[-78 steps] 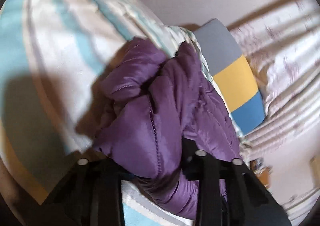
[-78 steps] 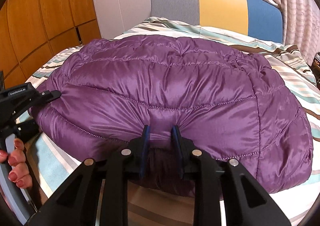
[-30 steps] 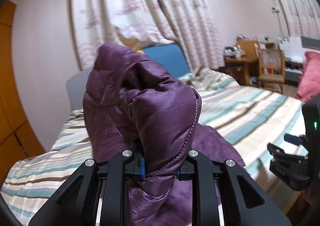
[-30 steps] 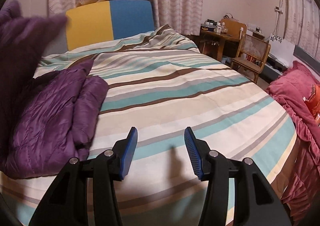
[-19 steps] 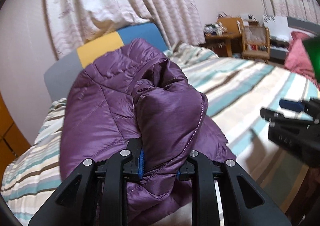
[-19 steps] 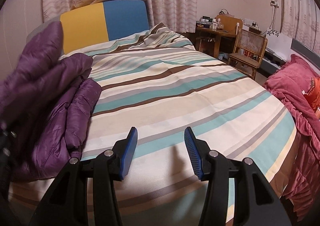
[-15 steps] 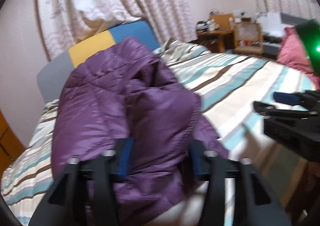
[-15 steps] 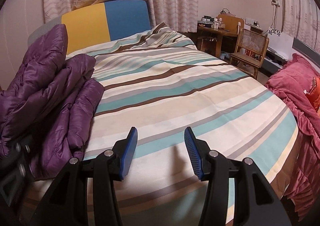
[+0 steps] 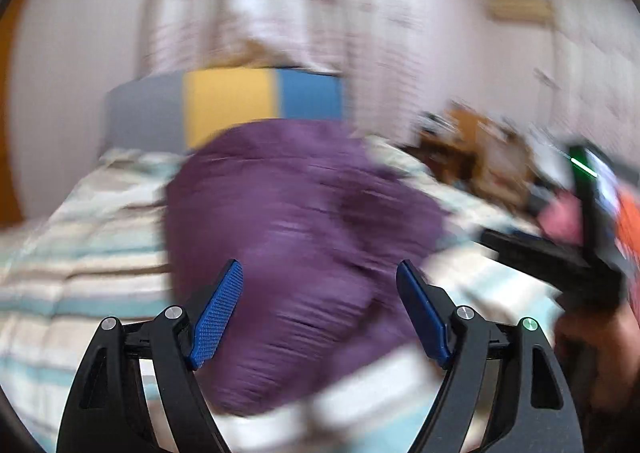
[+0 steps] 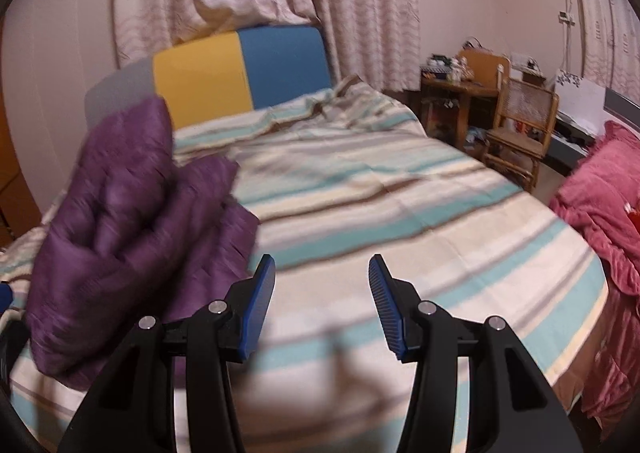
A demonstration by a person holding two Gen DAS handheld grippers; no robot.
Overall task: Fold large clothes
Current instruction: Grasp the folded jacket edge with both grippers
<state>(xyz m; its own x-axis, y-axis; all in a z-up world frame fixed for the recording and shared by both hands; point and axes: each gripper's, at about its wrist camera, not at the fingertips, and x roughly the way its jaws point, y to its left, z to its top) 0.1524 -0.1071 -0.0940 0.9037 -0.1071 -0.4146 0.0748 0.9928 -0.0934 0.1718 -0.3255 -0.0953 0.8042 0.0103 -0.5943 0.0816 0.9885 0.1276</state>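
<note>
Striped bed (image 10: 400, 221) has the purple jacket (image 9: 288, 237) bunched just ahead of the left gripper (image 9: 320, 309), both it and the right gripper (image 10: 322, 305) with jaws apart, empty, so folding looks partly done, needs tidying.

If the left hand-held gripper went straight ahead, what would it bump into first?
Probably the purple jacket. The left hand-held gripper is open and points right at it on the striped bed, though the blur hides how close it is.
</note>
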